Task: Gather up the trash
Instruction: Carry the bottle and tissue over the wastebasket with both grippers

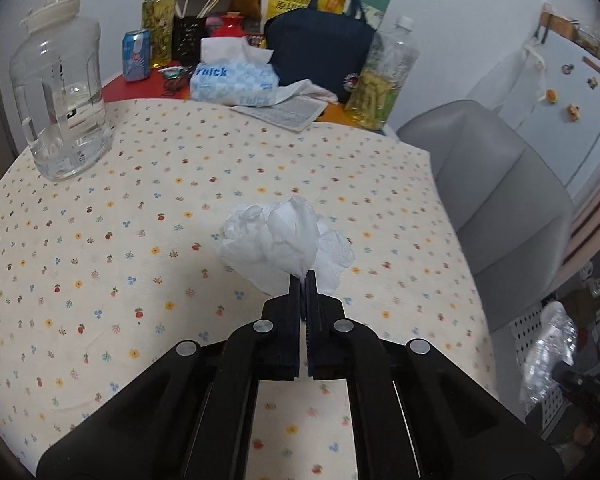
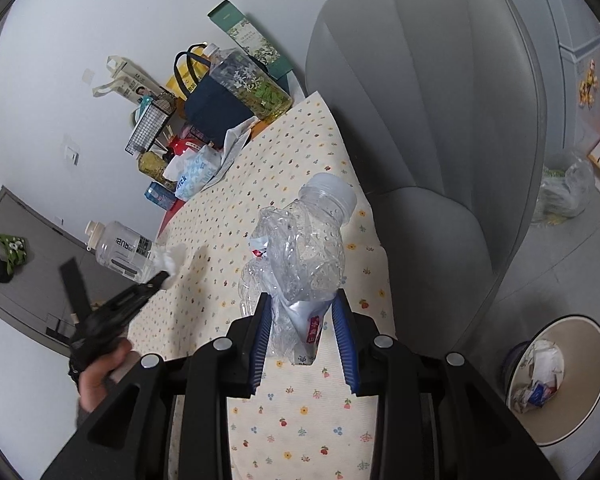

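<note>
My left gripper [image 1: 304, 276] is shut on a crumpled white tissue [image 1: 284, 240], held just above the flower-print tablecloth [image 1: 140, 240]. It also shows in the right wrist view [image 2: 162, 278], with the tissue [image 2: 172, 260] at its tips. My right gripper [image 2: 302, 300] is shut on a crushed clear plastic bottle [image 2: 304, 240] with a red-and-white label, lifted over the table near its right edge. The bottle also shows at the far right of the left wrist view [image 1: 552, 352]. A round trash bin [image 2: 572, 400] holding paper scraps stands on the floor at lower right.
A large clear water jug [image 1: 60, 100] stands at the table's left. A tissue pack [image 1: 236, 80], blue can [image 1: 137, 56], navy bag [image 1: 320, 48], tea bottles [image 1: 384, 76] and boxes crowd the far edge. A grey chair [image 1: 492, 200] is right of the table; a plastic bag [image 2: 564, 192] lies on the floor.
</note>
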`<state>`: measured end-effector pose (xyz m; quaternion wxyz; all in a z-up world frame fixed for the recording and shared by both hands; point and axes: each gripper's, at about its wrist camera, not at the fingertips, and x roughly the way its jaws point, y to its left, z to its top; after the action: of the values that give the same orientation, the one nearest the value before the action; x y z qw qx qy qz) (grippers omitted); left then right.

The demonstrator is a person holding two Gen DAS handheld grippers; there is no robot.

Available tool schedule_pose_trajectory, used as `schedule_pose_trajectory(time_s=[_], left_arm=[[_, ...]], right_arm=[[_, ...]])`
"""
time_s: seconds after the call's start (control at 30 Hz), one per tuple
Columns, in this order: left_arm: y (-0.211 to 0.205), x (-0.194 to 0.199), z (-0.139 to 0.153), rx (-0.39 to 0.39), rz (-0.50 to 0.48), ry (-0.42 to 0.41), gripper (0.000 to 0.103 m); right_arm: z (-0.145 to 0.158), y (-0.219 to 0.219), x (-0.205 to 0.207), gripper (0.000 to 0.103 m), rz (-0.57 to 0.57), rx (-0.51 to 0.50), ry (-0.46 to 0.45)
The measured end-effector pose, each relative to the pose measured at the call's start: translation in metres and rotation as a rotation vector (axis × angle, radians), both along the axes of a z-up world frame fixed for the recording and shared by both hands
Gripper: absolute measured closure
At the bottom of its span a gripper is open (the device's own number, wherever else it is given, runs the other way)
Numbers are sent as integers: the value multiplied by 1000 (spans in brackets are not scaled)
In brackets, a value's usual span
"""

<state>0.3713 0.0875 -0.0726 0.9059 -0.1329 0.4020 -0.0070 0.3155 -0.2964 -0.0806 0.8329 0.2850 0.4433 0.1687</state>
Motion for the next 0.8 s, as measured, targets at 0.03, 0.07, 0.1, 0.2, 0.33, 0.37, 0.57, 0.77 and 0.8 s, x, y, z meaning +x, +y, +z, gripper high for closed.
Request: schedule_pose_trajectory(time_s=[0.03,0.07,0.1,0.2,0.33,0.37,0.57,0.77,0.8], left_arm=[[-3,-2,2,-1,-10,-3,100],[-6,-5,5,-3,-21,-6,100],[-10,-8,9,-7,-35,-11,100],[-23,-17,17,-21,-74,-27,100],[-50,-26,24,-35,-138,-40,100],[-57,-28,26,-36,-154,-46,100],[-112,-38,36,-47,-273,-65,100],[-178,-46,29,-56,-419,-42,100],[-186,-47,27,-58,-435,-38,100]], right_arm=[[1,-1,-2,72,-2,-3,-6],[1,-2,-3,72,-5,-6,-9],[2,-2,-5,72,-10,-8,-12],[4,-10,-12,72,-30,-14,-16],[6,-25,-20,72,-62,-26,-21],[6,-29,-23,72,-70,-30,-22],[4,-58,-44,72,-122,-61,-25],[-7,-94,-65,72,-193,-96,10],[-9,-99,-69,72,-202,-99,19]])
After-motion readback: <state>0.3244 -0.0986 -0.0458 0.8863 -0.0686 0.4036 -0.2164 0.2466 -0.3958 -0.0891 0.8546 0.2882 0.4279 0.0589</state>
